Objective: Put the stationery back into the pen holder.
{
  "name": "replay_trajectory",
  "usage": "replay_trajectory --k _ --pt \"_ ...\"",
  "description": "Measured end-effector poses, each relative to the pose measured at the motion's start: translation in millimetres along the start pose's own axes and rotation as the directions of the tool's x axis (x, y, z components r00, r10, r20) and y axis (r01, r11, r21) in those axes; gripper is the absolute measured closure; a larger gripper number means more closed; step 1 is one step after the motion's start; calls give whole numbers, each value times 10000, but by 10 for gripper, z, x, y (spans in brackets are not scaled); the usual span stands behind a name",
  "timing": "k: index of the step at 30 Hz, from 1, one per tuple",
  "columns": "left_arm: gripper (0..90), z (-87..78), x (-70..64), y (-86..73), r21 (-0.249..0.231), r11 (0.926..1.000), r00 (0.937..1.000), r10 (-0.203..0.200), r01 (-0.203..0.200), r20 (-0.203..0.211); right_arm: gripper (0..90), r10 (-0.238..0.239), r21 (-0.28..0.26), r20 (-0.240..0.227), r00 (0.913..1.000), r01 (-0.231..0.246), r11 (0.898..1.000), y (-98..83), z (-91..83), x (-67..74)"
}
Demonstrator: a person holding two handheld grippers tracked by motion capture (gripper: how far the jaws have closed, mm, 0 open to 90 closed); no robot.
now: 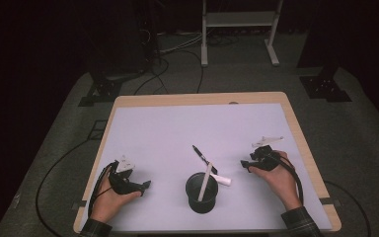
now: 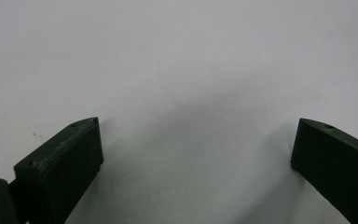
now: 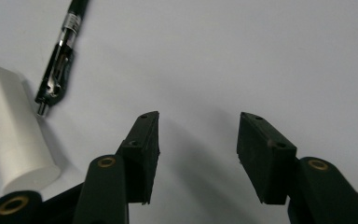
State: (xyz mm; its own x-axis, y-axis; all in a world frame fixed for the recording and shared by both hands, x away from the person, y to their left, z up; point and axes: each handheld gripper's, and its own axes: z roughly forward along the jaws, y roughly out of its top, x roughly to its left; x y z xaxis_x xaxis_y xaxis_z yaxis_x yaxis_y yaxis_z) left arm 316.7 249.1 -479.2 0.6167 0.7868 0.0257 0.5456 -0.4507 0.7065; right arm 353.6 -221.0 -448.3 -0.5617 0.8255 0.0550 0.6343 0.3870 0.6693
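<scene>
A black cup [image 1: 201, 192] stands near the table's front middle, with a white stick [image 1: 206, 181] leaning in it. Just behind the cup lie a black pen [image 1: 202, 156] and a white cylinder [image 1: 222, 179]. My left gripper [image 1: 145, 185] rests low at the front left, pointing right toward the cup; its jaws stand wide open over bare white surface [image 2: 198, 144]. My right gripper [image 1: 244, 165] is right of the cup and points left. Its jaws are partly apart with nothing between them [image 3: 198, 140]. In the right gripper view the black pen [image 3: 63, 60] and white cylinder [image 3: 14, 135] lie left of the jaws.
A white sheet covers the wooden table [image 1: 197, 98]. Cables trail from both grippers over the table's sides. Beyond the far edge are a white frame stand [image 1: 239, 29] and dark stands on a grey floor.
</scene>
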Motion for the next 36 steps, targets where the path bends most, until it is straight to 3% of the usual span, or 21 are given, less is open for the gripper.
replay_trajectory --k 11,36 --pt "11 1 2 -2 -2 10000 10000 -50 50 36 524 4 216 -416 9991 5 9998 197 -7 63" --pt "11 3 1 -2 -20 10000 10000 -82 82 42 559 -601 464 -568 9966 627 9970 603 81 183"
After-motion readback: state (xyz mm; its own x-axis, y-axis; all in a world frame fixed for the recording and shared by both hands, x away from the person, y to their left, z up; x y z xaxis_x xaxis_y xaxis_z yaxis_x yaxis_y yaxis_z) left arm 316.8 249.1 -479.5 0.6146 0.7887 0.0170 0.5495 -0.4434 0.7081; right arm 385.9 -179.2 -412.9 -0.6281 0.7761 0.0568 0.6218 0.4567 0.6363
